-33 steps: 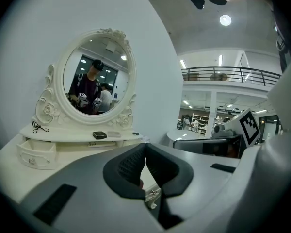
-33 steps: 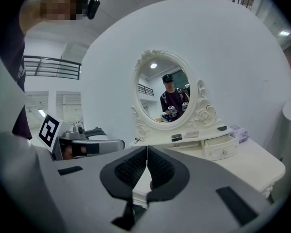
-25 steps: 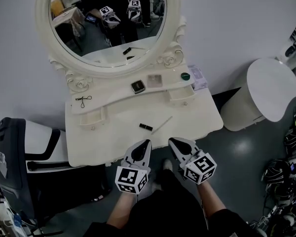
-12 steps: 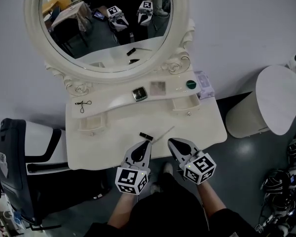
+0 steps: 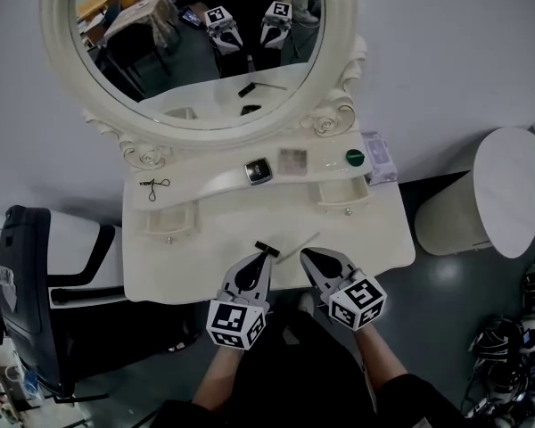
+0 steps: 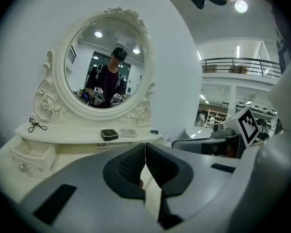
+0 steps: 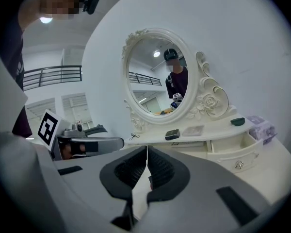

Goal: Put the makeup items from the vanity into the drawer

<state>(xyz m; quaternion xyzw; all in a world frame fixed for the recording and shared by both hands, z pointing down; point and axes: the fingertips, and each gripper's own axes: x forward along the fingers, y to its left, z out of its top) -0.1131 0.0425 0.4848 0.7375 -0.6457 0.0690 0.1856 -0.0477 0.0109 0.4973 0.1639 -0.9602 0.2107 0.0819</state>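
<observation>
On the white vanity tabletop lie a small black tube and a thin pale stick. The shelf under the mirror carries a black compact, a clear square case, a green round item and a black wire curler. Two small drawers, left and right, stand open. My left gripper is shut and empty, its tip right by the black tube. My right gripper is shut and empty just below the stick. The shut jaws also show in the left gripper view and the right gripper view.
A pale packet sits at the shelf's right end. A white round stool stands right of the vanity, and a black-and-white chair stands to its left. Dark gear litters the floor at right.
Both grippers have moved forward over the vanity's front edge. The left tip has come up to the black tube. Both jaws stay shut.
</observation>
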